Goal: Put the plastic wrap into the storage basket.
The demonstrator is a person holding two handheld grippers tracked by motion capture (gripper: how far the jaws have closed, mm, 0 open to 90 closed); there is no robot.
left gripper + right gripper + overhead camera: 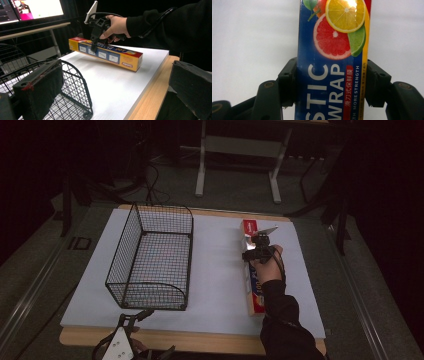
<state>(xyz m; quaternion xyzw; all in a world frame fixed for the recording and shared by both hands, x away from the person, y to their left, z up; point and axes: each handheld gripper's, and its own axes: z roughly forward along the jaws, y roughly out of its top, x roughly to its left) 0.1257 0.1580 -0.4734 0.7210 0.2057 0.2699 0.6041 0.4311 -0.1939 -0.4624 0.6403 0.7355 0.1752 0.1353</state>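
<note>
**Plastic wrap box clamped at the right**

The left gripper (134,318) rests at the tabletop's (215,270) near edge, fingers spread wide. Just beyond stands a black wire basket (152,257). Well to its right, the right gripper (260,246) pinches a long blue-and-yellow plastic wrap box (332,62) (citrus slices printed on top), one end raised.

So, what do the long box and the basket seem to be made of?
The plastic wrap box looks like glossy printed cardboard: sharp folded edges, bright fruit print, a light glare on its face. The basket looks like thin metal wire with a dark, probably painted or coated finish: an open grid of welded-looking rods and a thicker rim.
</note>
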